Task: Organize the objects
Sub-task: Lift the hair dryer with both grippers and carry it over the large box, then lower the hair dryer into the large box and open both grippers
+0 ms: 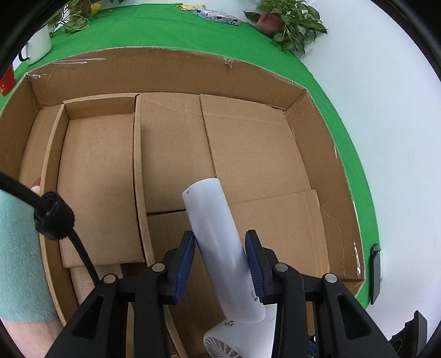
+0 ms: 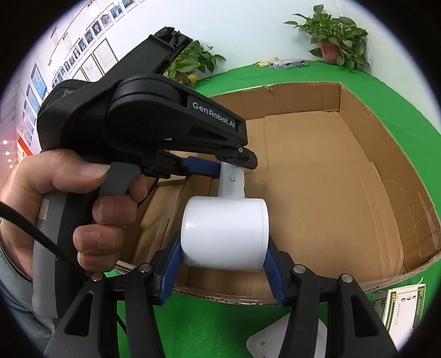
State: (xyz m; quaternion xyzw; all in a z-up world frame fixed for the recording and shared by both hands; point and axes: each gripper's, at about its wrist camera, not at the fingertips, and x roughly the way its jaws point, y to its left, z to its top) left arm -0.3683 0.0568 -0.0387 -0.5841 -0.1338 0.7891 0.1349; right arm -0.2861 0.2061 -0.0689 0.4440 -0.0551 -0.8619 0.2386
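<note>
A white hair dryer (image 1: 217,242) is held over an open cardboard box (image 1: 176,68). My left gripper (image 1: 220,261) is shut on its handle, which points into the box. In the right wrist view my right gripper (image 2: 223,258) is shut on the dryer's white barrel (image 2: 226,234). The left gripper (image 2: 217,165) shows there too, clamping the handle (image 2: 231,181) just above the barrel. The box (image 2: 386,154) has a smaller cardboard tray (image 1: 96,179) inside at its left.
The box stands on a green cloth (image 1: 165,30). Potted plants (image 1: 292,24) and a white mug (image 1: 38,46) stand at the far side. A small printed box (image 2: 399,305) and a white item (image 2: 275,341) lie on the cloth near the box's near wall.
</note>
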